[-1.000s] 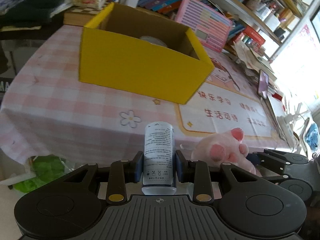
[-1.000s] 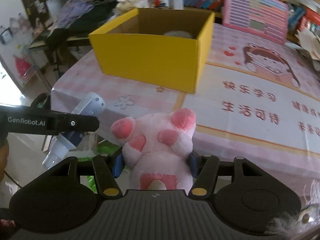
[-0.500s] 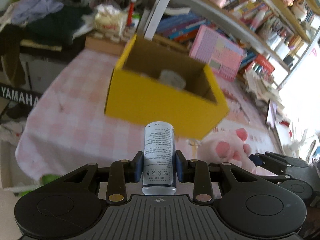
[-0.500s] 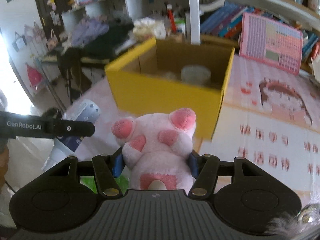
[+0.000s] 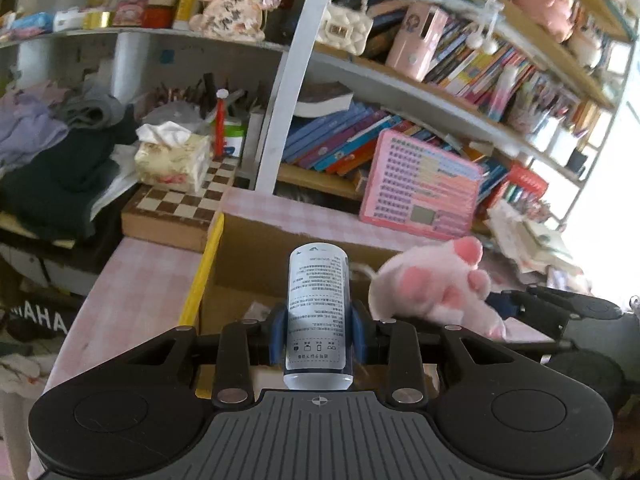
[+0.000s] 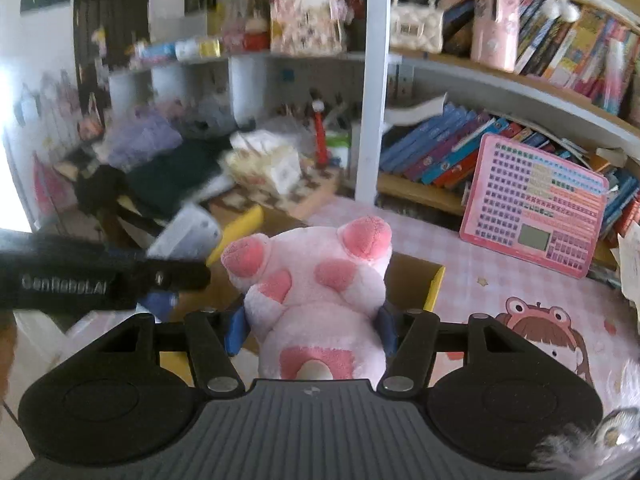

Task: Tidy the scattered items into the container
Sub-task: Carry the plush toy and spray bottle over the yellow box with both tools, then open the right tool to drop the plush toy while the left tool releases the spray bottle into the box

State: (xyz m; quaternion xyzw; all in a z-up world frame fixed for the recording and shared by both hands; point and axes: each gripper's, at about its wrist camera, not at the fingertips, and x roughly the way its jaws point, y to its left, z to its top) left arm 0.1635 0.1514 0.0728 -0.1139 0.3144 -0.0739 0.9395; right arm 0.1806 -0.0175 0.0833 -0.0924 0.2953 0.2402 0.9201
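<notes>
- Blue pads (image 5: 277, 330) of our left gripper (image 5: 318, 332) are pressed against both sides of a white cylindrical bottle (image 5: 318, 312); its long axis runs forward along the fingers, toward 12 o'clock in the left wrist view.
- Pink plush, a soft toy (image 6: 316, 300) with darker paw pads, is pinched at the waist by our right gripper (image 6: 312, 330); blue pads (image 6: 236, 330) sink into the fabric on either side, paws pointing to 12 o'clock.
- Yellow cardboard box (image 5: 204, 276), the container: its open brown interior lies directly beneath and ahead of the bottle, its yellow side rim at 9 o'clock from our left fingers. In the right wrist view a yellow edge (image 6: 434, 288) shows at 2 o'clock from the toy, with the box interior behind it.
- Neighbouring load: from the left wrist, the soft toy (image 5: 436, 284) hangs at 3 o'clock, just beside the bottle; from the right wrist, the bottle (image 6: 186, 236) is blurred at 10 o'clock.
- Judgement: both items appear to be over the opening, the left one more squarely; each release calls for parting the fingers so the load drops inside.
- Surround: pink checked tablecloth (image 5: 132, 280), a chessboard (image 5: 180, 204), a tissue box (image 5: 172, 160), a pink tablet toy (image 5: 420, 192), bookshelves (image 5: 400, 76) behind.
</notes>
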